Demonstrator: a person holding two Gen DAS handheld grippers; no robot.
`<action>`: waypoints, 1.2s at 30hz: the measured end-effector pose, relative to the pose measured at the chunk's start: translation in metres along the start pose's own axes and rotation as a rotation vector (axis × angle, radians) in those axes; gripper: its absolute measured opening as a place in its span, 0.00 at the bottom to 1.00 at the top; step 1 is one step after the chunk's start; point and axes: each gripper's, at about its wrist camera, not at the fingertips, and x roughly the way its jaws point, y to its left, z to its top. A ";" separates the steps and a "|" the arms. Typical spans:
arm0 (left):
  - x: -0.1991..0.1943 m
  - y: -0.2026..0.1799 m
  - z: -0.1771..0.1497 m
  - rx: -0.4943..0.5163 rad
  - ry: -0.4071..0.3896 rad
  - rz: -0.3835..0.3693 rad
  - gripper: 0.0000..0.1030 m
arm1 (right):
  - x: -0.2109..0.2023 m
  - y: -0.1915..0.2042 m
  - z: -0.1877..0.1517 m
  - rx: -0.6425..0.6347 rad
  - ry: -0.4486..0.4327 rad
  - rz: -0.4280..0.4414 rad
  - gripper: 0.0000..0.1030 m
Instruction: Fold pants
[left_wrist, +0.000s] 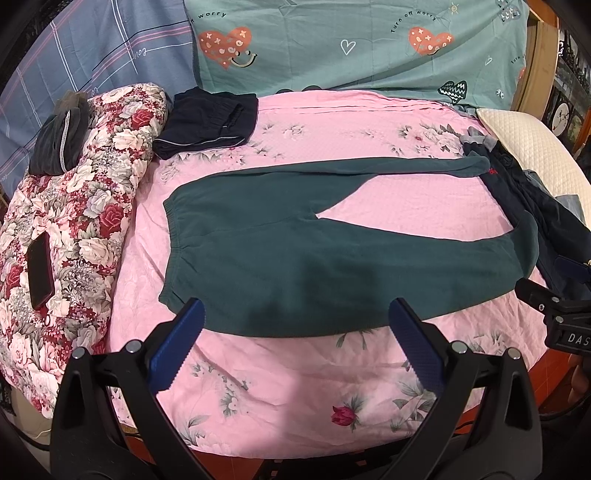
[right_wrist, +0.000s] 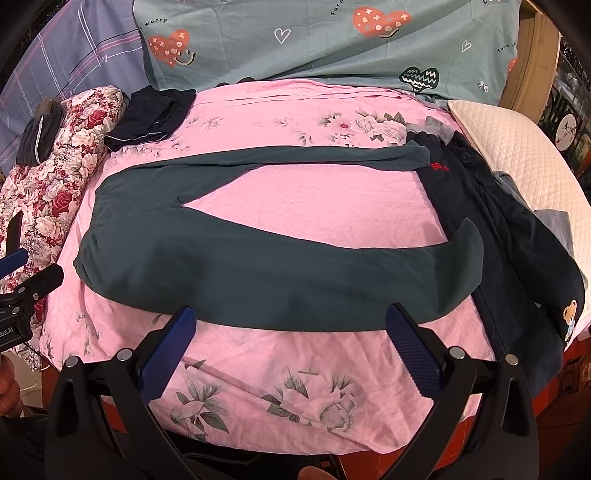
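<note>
Dark green pants (left_wrist: 280, 251) are laid flat on the pink bedsheet (left_wrist: 295, 387) with legs splayed, so folding is judged not begun; the left claw (left_wrist: 295, 325) and right claw (right_wrist: 291, 328), both wide and empty, are positioned to grasp the near leg.

1. "Turn off worry" is printed in an arc above each orange heart on the teal pillowcase (left_wrist: 332, 48); in the right wrist view only "worry" and "Turn" are seen whole.
2. The letters "DAS" are read on the black body of the right gripper (left_wrist: 570, 338), cut off at the frame edge.
3. The fragment "bot.AI" is read on the black body of the left gripper (right_wrist: 11, 332).
4. A small red embroidered mark is seen on the navy garment (right_wrist: 439, 168); its characters cannot be read.
</note>
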 end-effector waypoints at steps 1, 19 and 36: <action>0.000 0.000 0.000 0.000 0.000 0.000 0.98 | 0.000 0.001 0.000 0.001 0.000 0.000 0.99; 0.034 0.015 0.013 -0.043 0.070 -0.025 0.98 | 0.017 -0.001 0.014 0.011 0.036 0.001 0.99; 0.120 0.074 0.053 -0.166 0.136 0.050 0.98 | 0.068 -0.087 0.101 0.101 -0.069 0.046 0.99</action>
